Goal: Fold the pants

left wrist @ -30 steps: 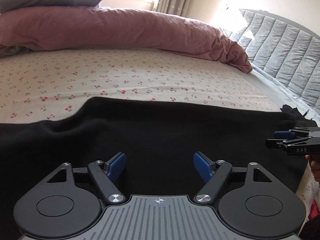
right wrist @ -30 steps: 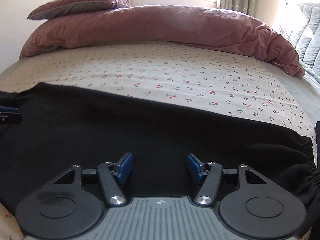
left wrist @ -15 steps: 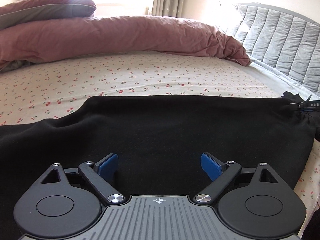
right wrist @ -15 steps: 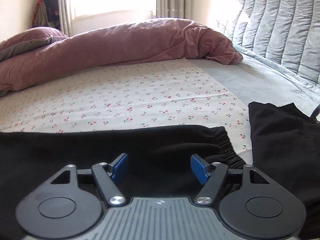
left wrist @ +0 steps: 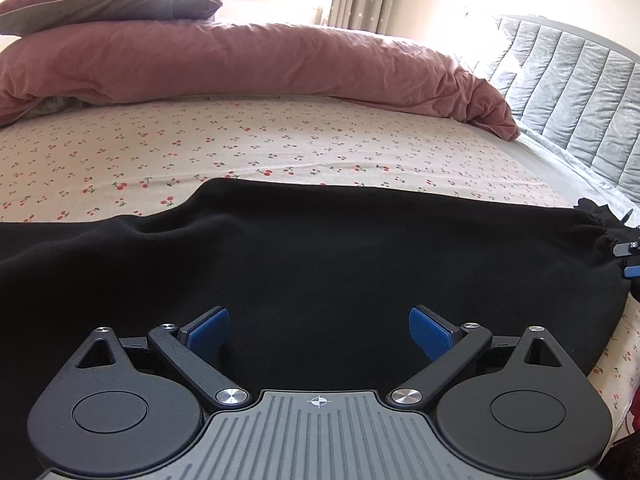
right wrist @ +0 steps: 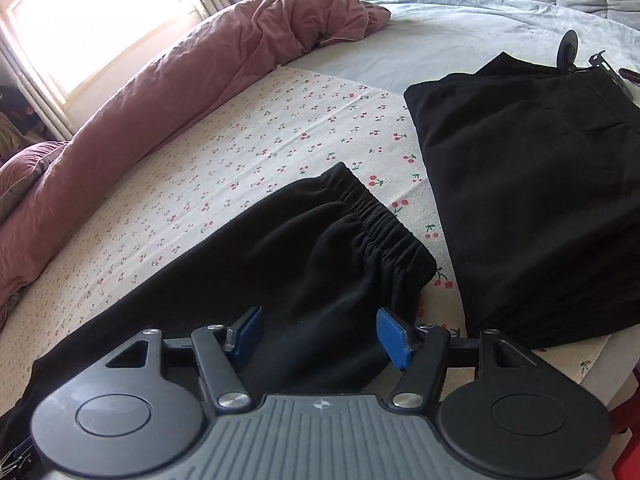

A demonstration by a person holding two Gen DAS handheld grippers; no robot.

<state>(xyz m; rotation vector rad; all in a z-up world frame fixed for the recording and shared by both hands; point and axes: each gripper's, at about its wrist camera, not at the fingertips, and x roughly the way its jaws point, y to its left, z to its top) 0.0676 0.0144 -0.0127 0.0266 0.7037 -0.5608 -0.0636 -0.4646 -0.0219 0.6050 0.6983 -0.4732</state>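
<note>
While the black pants (left wrist: 320, 256) are lying stretched sideways across the cherry-print bed (left wrist: 240, 148), I am holding both tools low over them with nothing gripped. My left hand-held gripper (left wrist: 319, 330) is hovering over the middle of the cloth, its blue pads spread wide apart and empty. My right hand-held gripper (right wrist: 318, 334) is sitting at the gathered elastic end (right wrist: 384, 236), jaws likewise parted, with the near corner of that end lying between them; whether the pads are touching the fabric I cannot tell. I am judging that this placement is setting up a pinch at that end, so it can be carried over toward the other end for a fold, while the left one is waiting mid-length to mark or steady the crease line. Just beside the elastic end, another dark folded garment (right wrist: 532, 184) is resting on the bed, and the pink duvet (left wrist: 248, 64) is lying well apart along the far side.
</note>
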